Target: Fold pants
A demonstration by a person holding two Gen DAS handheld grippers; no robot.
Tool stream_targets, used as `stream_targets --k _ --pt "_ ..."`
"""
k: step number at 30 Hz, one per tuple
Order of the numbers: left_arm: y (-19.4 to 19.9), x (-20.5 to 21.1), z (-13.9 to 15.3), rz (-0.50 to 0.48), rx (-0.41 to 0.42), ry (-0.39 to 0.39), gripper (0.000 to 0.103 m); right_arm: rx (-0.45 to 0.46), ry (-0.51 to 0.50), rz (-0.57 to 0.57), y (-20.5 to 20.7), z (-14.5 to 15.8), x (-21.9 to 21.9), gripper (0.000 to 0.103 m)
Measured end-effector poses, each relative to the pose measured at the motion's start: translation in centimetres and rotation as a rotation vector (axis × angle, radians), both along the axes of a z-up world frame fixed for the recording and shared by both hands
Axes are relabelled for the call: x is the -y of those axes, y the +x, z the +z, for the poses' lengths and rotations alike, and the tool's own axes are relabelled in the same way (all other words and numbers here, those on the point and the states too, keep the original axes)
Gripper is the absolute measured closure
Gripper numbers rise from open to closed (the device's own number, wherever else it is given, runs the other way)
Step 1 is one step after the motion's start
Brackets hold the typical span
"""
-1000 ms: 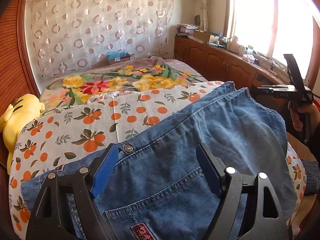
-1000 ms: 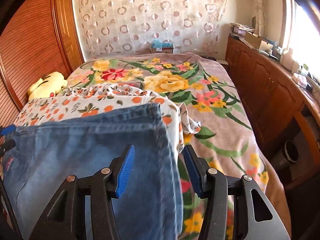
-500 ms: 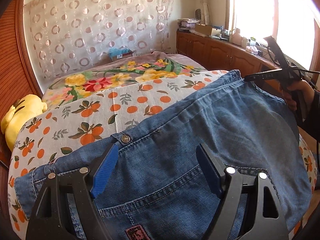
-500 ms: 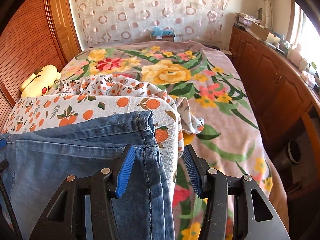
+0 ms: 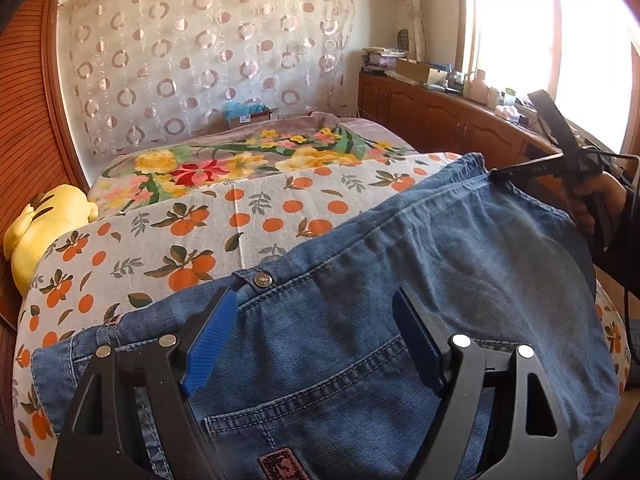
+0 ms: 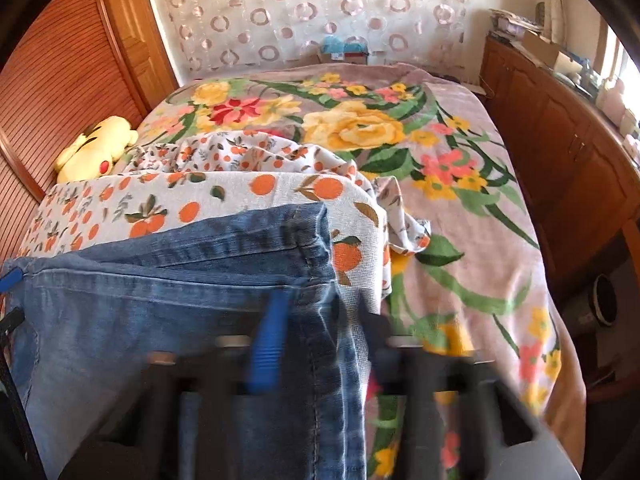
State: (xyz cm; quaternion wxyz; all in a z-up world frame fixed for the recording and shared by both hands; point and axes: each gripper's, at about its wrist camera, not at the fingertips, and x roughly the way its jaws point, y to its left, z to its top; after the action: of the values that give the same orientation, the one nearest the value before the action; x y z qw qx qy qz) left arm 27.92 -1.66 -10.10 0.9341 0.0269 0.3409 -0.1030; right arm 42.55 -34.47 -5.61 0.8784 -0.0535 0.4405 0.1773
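Pants (image 5: 400, 280): we see blue jeans spread over the orange-print cloth (image 5: 200, 232) on the bed (image 6: 460, 184), filling the lower half of both views.
Left gripper (image 5: 316, 340): its jaws stand wide apart at bottom centre of the left view, with the waistband and back pocket lying between and beneath them; we see no cloth pinched.
Right gripper (image 6: 320, 344): blurred at the bottom of the right view; the jeans' edge runs between its jaws, but we cannot tell how wide they stand.
Right gripper, left view: at right of frame, its tip meets the jeans' far corner.
Plush toy (image 6: 96, 148): yellow, left of frame.
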Motion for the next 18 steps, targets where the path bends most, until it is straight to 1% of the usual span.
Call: stream_targets --k 2,5,8,11,13,14,17,18 --pt "-0.1 -0.4 0.2 0.016 0.013 -0.013 0.022 0.049 -0.003 0.007 -0.8 0.6 -0.1 0.092" --pt "-0.3 -1.0 0.4 0.038 0.028 -0.035 0.022 0.134 -0.015 0.009 -1.8 2.0 -0.4 0.093" --pt "-0.4 -1.4 0.8 0.06 0.048 -0.05 0.022 0.214 -0.003 -0.003 -2.0 3.9 -0.6 0.094" --pt "-0.7 -1.9 1.2 0.092 0.084 -0.044 0.022 0.263 -0.031 -0.004 -1.5 4.9 -1.4 0.094" --pt "-0.7 -2.3 1.4 0.124 0.098 -0.039 0.022 0.265 -0.059 -0.002 -0.6 4.7 -2.0 0.094" --pt "-0.6 -2.5 1.4 0.128 0.095 -0.047 0.022 0.252 -0.078 -0.002 0.0 4.1 -2.2 0.094" --pt "-0.3 -3.1 1.0 0.136 0.068 -0.071 0.022 0.131 -0.132 -0.009 1.7 0.5 -3.1 0.093" --pt "-0.2 -3.1 0.9 0.131 0.063 -0.076 0.022 0.107 -0.132 -0.018 1.9 -0.4 -3.0 0.092"
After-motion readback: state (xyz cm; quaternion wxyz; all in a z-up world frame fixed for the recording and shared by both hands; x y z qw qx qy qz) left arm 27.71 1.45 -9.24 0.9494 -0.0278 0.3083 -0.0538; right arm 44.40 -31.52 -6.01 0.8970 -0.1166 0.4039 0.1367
